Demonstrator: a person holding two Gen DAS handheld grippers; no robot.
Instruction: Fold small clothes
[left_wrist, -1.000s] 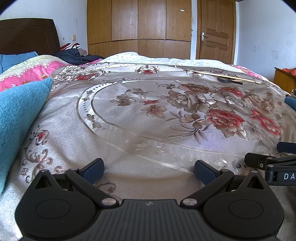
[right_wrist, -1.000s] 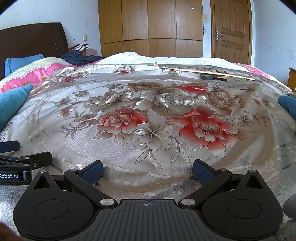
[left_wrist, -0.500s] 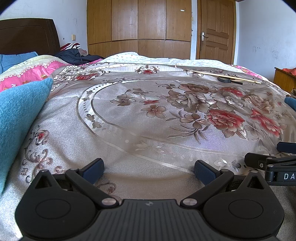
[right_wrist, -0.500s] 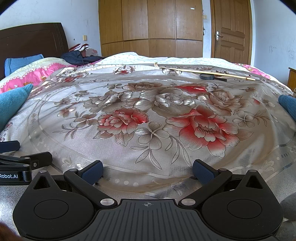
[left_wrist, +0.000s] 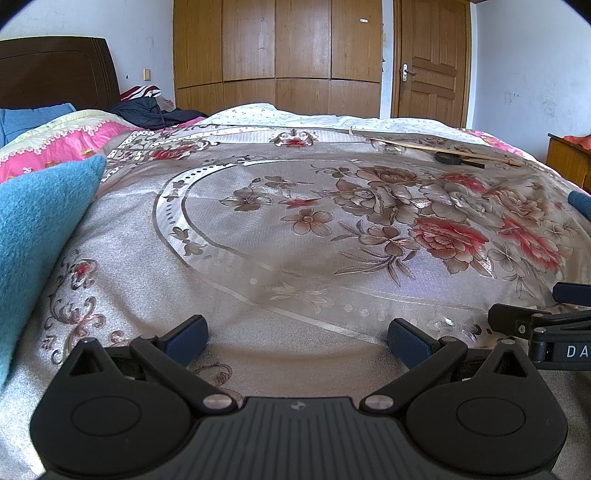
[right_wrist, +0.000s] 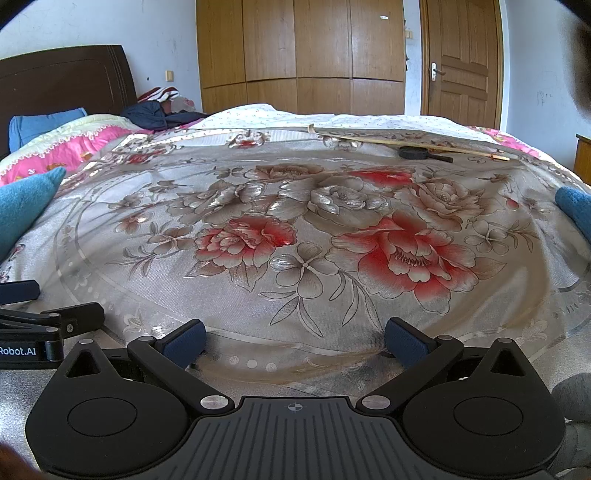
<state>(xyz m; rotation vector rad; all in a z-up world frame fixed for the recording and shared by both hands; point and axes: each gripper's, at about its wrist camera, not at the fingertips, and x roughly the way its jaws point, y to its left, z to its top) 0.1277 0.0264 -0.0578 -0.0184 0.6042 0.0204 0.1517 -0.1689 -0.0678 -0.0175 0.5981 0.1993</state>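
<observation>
Low over the bed's floral bedspread (left_wrist: 295, 229) sit two grippers, side by side. On the left gripper (left_wrist: 297, 338) both fingers (left_wrist: 186, 338) are spread wide with nothing between them; the right gripper (right_wrist: 295, 338) has its two fingers (right_wrist: 404, 339) spread just as wide, also holding nothing. Each one shows at the edge of the other's view, cut off by the frame.

Two pieces of teal cloth are visible. One teal cloth (left_wrist: 37, 236) lies at the left edge of the bedspread, large in the left wrist view and only partly in frame. A second teal piece (right_wrist: 576, 214) lies at the right edge, mostly cut off; whether either is a garment cannot be told. A grey soft thing (right_wrist: 572, 402) at the lower right of the right wrist view is too cropped to identify.

Far across the bed lie one thin wooden stick (right_wrist: 406, 142) and, just beside it, one small black object (right_wrist: 423, 153), hard to make out. Near the one dark headboard (left_wrist: 55, 74) sits a heap of dark clothing (left_wrist: 155, 112), its count unclear. One pink quilt (left_wrist: 62, 144) runs along the left.
</observation>
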